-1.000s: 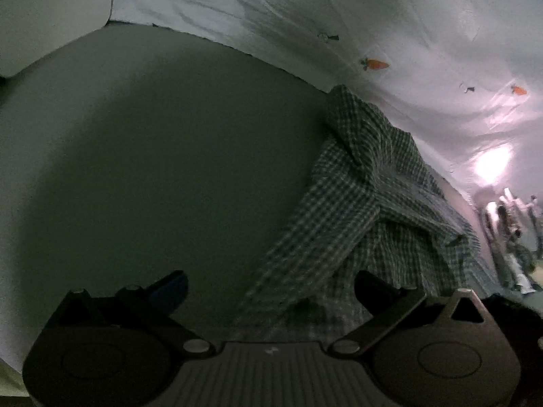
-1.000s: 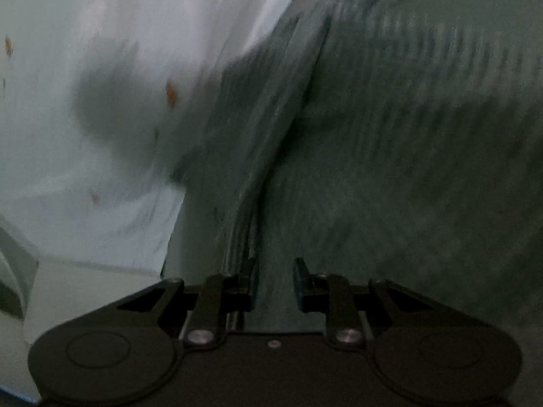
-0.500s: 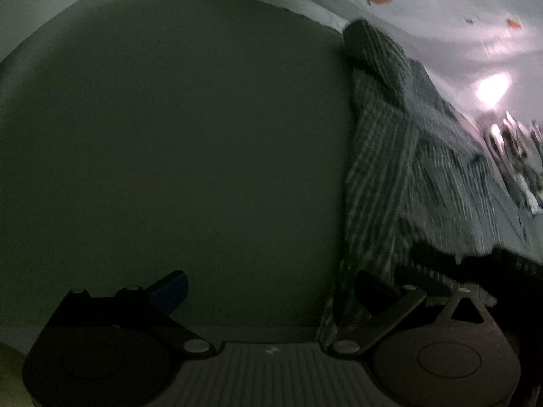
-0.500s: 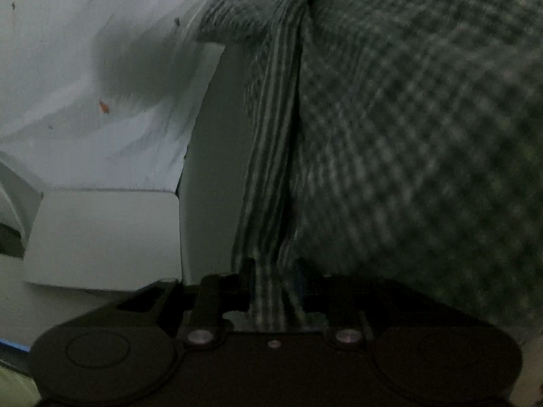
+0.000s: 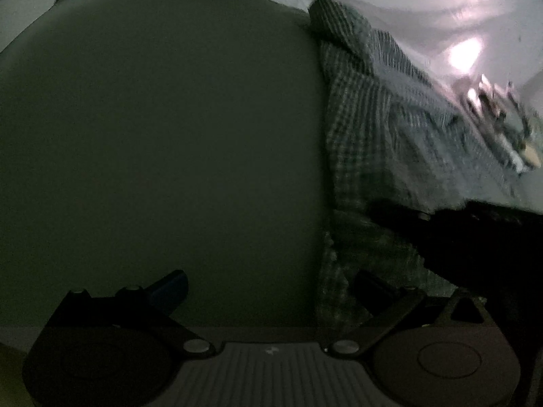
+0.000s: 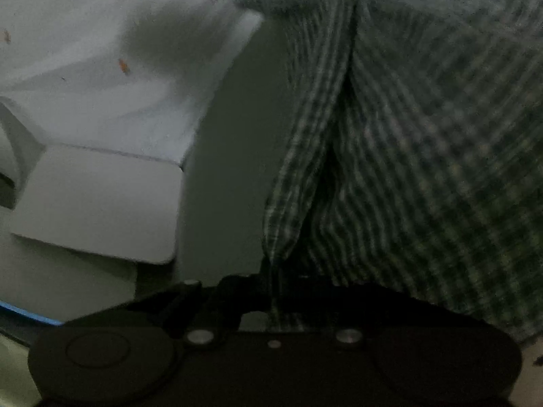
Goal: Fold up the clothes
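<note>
A green-and-white checked shirt (image 5: 380, 129) lies crumpled on a dark grey-green surface (image 5: 169, 135), along the right side of the left wrist view. My left gripper (image 5: 268, 286) is open wide, its right finger (image 5: 370, 285) over the shirt's near edge and its blue-tipped left finger (image 5: 168, 288) over bare surface. Nothing is pressed between them. In the right wrist view the shirt (image 6: 424, 135) fills the right half. My right gripper (image 6: 271, 288) is shut on a narrow fold of its edge, which rises from the jaws. The dark shape (image 5: 475, 237) at the right is probably the right gripper.
A white sheet with small carrot prints (image 5: 407, 0) covers the far side behind the surface, also seen as the sheet (image 6: 101, 68) at upper left. A pale flat box (image 6: 95, 203) sits left of the surface. Blurred clutter (image 5: 502, 125) lies far right.
The right gripper's jaws closed on the shirt's edge fold after sliding along it. In the left view the shirt shifted right, and a dark shape came in at the right.
</note>
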The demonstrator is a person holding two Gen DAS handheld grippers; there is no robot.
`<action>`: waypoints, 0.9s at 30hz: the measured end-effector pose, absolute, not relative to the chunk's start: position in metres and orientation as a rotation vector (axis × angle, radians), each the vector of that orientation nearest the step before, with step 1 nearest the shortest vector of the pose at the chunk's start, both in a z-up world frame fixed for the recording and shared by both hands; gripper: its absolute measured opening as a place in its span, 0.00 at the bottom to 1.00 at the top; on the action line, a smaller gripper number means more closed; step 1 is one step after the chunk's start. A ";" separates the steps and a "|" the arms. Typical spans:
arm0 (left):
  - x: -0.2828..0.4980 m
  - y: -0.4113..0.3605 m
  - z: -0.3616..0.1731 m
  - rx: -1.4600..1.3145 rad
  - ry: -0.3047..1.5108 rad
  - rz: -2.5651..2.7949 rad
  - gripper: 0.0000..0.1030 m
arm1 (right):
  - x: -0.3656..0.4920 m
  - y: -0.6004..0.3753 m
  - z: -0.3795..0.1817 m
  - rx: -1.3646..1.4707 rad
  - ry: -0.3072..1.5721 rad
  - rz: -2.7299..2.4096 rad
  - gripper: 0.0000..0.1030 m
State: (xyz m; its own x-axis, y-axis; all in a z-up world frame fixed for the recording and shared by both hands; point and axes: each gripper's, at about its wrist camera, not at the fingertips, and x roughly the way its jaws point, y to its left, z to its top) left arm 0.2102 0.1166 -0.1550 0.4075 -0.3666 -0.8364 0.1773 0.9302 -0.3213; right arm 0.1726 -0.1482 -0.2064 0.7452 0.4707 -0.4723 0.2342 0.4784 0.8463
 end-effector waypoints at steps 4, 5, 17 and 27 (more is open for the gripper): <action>0.219 0.121 -0.154 -0.270 1.083 -0.315 1.00 | 0.142 -0.180 -0.204 1.107 0.730 0.038 0.03; 0.220 0.121 -0.155 -0.280 1.085 -0.314 1.00 | 0.136 -0.186 -0.204 1.096 0.738 -0.008 0.04; 0.213 0.094 -0.162 -0.220 1.115 -0.411 1.00 | 0.133 -0.176 -0.208 1.030 0.831 0.014 0.17; 0.203 0.065 -0.167 -0.295 1.136 -0.652 0.49 | 0.099 -0.201 -0.204 1.134 0.727 -0.028 0.03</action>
State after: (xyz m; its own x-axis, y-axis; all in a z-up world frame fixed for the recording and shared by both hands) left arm 0.2031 0.0655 -0.1669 0.2637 -0.6165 -0.7419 0.3292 0.7804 -0.5315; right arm 0.0988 -0.2006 -0.2042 0.7729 0.3334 -0.5399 0.3740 0.4481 0.8120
